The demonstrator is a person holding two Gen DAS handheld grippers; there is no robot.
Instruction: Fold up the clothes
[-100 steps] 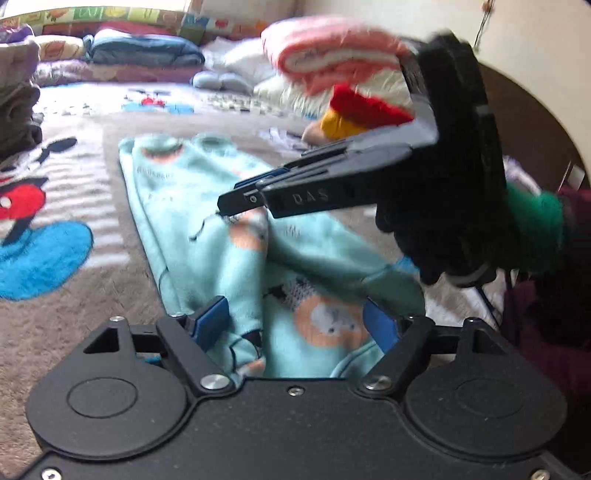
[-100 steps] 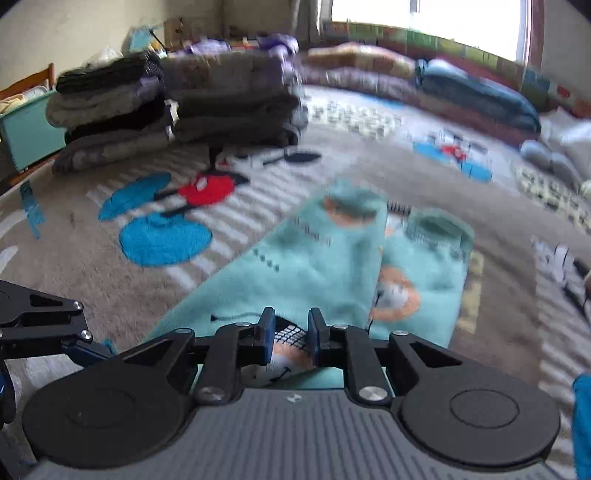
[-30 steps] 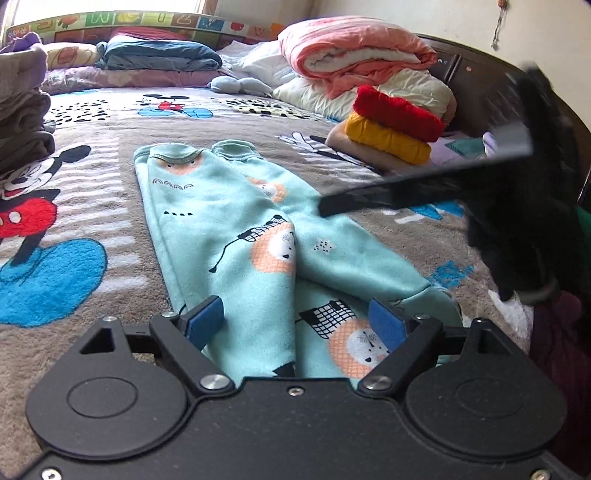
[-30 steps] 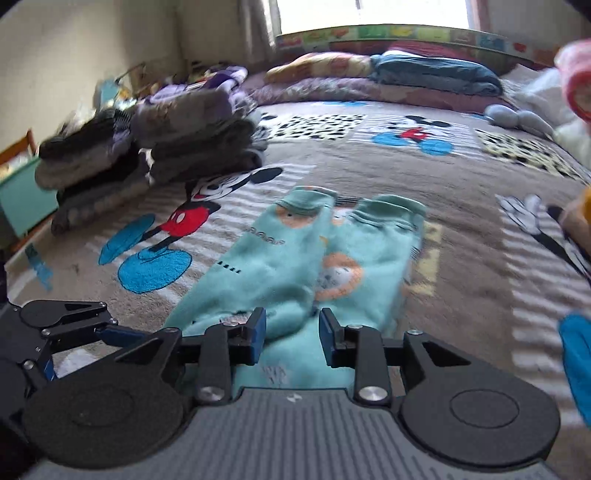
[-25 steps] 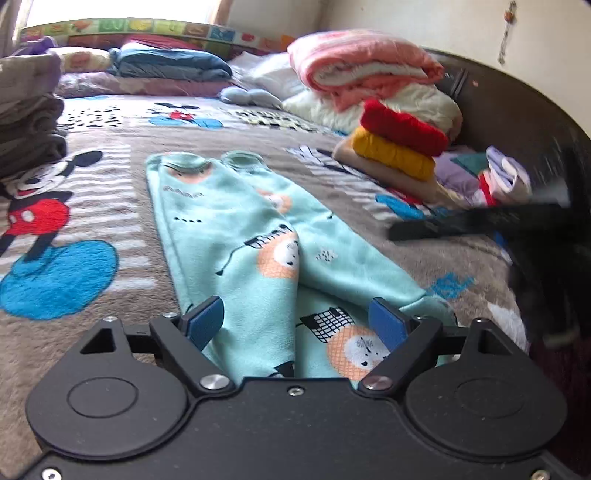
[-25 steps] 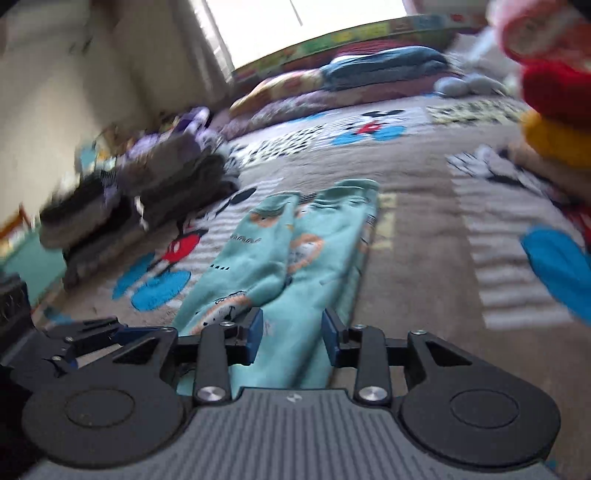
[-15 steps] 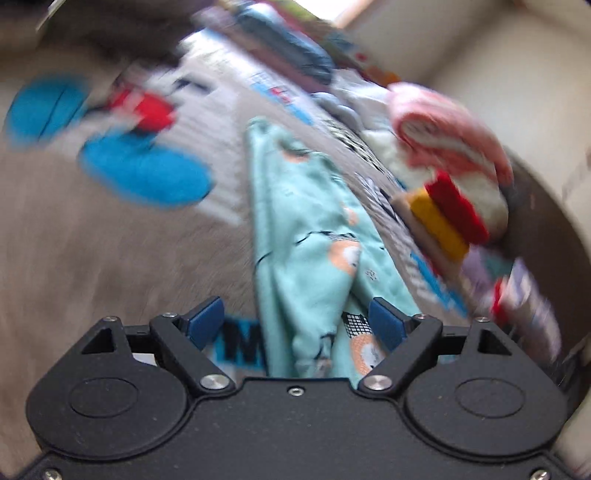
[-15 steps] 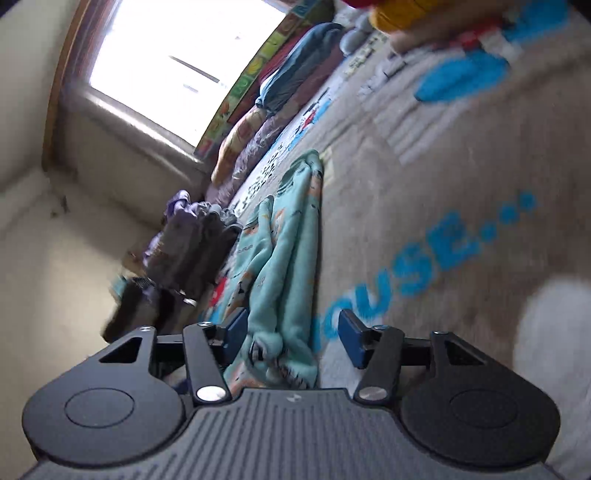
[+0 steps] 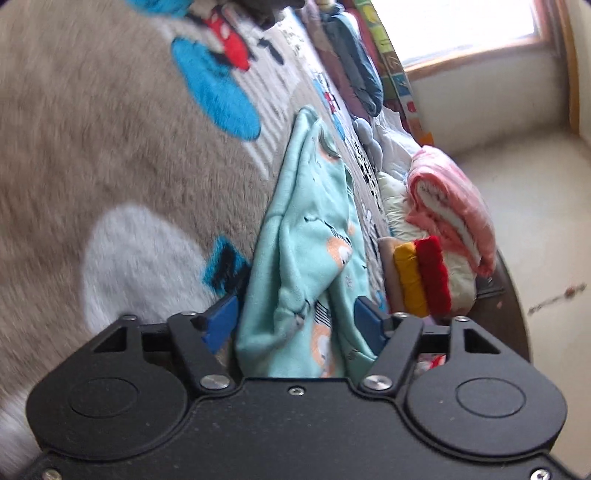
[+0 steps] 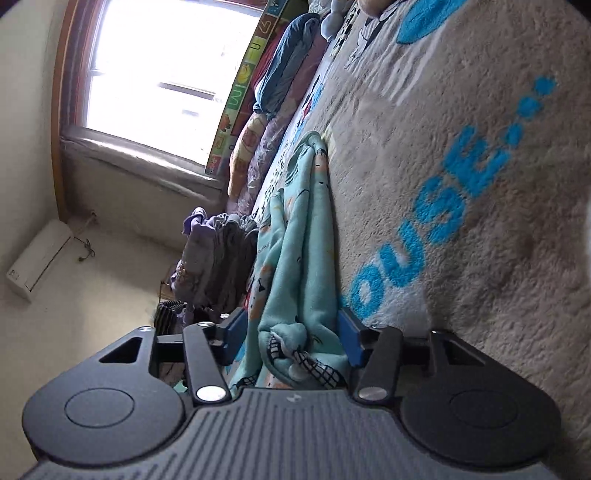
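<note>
Both views tipped hard sideways, so the bed runs up the frame.

Left wrist view, left to right: fuzzy grey-brown blanket (image 9: 92,155) with blue and red cartoon prints filling the left half. Then the mint pyjama pants (image 9: 306,229), printed with orange animal faces, stretched lengthwise along the blanket toward the far pillows. Near end of the pants bunched right between the blue pads (image 9: 221,321) of the left claw (image 9: 295,325), spread wide with fabric in the gap, not pinched. Further right, a stack of folded red and yellow cloths (image 9: 421,277), a rolled pink-and-white quilt (image 9: 450,206) above them, then bare wall and a bright window (image 9: 461,26).

Right wrist view, left to right: window (image 10: 166,66) and cream wall, a white wall unit (image 10: 37,258) low on it. Pile of folded grey and purple clothes (image 10: 218,254) next. Same pants (image 10: 299,240) lying long on the blanket (image 10: 461,258), crumpled hem end sitting between the pads of the right claw (image 10: 291,339), also spread wide around the cloth, not clamped on it. Right of that, blue letters "OUSE" (image 10: 424,229) printed on the blanket. Row of pillows (image 10: 280,74) along the far edge under the window.
</note>
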